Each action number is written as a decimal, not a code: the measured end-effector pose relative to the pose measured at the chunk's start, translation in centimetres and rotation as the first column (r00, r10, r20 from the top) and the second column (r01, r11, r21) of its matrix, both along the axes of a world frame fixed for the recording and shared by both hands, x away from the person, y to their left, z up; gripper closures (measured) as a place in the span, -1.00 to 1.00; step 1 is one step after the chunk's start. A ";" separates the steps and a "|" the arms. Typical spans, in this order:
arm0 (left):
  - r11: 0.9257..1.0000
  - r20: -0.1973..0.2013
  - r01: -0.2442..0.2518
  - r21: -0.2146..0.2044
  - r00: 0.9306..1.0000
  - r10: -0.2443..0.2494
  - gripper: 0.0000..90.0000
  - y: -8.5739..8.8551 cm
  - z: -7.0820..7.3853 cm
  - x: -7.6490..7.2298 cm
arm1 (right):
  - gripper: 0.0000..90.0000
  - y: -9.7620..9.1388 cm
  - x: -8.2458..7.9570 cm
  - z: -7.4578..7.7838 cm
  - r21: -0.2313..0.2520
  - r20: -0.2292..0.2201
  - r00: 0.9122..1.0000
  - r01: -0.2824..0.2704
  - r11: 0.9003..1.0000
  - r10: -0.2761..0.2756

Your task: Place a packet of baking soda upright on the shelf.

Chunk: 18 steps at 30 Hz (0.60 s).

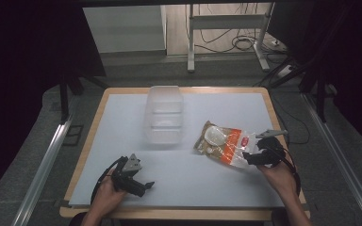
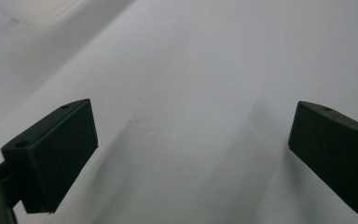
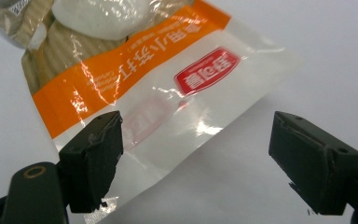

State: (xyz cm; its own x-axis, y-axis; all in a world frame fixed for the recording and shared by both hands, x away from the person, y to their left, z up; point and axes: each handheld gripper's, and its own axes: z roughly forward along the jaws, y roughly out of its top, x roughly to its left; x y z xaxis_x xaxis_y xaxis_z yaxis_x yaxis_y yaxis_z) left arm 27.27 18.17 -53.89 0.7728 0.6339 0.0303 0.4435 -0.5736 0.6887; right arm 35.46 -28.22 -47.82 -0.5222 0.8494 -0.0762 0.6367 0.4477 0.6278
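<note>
Bag [image 1: 222, 143] lies flat on table [image 1: 122, 122], right of centre in high view, long axis running upper left to lower right. Right gripper [image 1: 250, 158] sits at bag's lower-right end, jaws apart, nothing clamped; bag edge lies between them in right gripper view [image 3: 168, 93]. Left gripper [image 1: 141, 186] at lower left, well apart, jaws wide. Right hand nearer. Container [image 1: 164, 115] up-left of bag.
</note>
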 end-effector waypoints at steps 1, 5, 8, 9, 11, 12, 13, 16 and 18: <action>1.000 0.000 0.000 -0.001 1.000 0.000 -0.97 0.0 0.0 0.0 | -0.62 0.1 0.1 -0.2 0.002 -0.007 1.000 -0.003 1.000 0.003; 1.000 0.000 0.000 -0.001 1.000 0.000 -0.97 0.0 0.0 0.0 | -0.62 0.4 0.4 -1.0 -0.001 -0.035 0.999 -0.018 1.000 0.018; 1.000 0.000 0.000 0.000 1.000 0.000 -0.97 0.0 0.0 0.0 | -0.62 0.6 0.6 -1.4 0.031 -0.056 0.998 -0.030 0.999 0.031; 1.000 -0.001 0.000 0.001 1.000 0.000 -0.97 0.0 0.0 0.0 | -0.61 0.7 0.7 -1.5 0.045 -0.064 0.997 -0.037 0.998 0.039; 1.000 -0.001 -0.001 0.001 1.000 0.001 -0.97 0.0 0.0 0.0 | -0.59 0.7 0.8 -1.6 0.061 -0.064 0.997 -0.045 0.997 0.049; 1.000 -0.002 -0.003 -0.001 1.000 0.003 -0.97 -0.1 0.0 0.0 | -0.56 0.7 0.9 -1.5 0.074 -0.068 0.996 -0.050 0.996 0.055; 1.000 -0.002 -0.003 -0.001 1.000 0.003 -0.97 -0.1 0.0 0.0 | -0.56 0.7 0.9 -1.5 0.074 -0.068 0.996 -0.050 0.996 0.055; 1.000 0.001 0.000 0.004 1.000 0.000 -0.97 0.0 0.0 0.0 | -0.52 0.7 0.9 -1.4 0.055 -0.083 0.996 -0.022 0.998 0.027; 1.000 0.001 0.000 0.000 1.000 0.000 -0.97 0.0 0.0 0.0 | -0.52 0.2 0.8 -1.4 0.055 -0.078 0.997 -0.010 0.998 0.015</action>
State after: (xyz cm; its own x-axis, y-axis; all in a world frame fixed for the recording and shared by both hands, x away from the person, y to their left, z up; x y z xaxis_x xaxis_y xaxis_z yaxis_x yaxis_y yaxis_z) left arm 27.24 18.20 -53.87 0.7729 0.6338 0.0312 0.4426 -0.5737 0.6892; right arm 36.24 -28.01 -49.22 -0.5353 0.8445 0.0122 0.6797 0.4222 0.5999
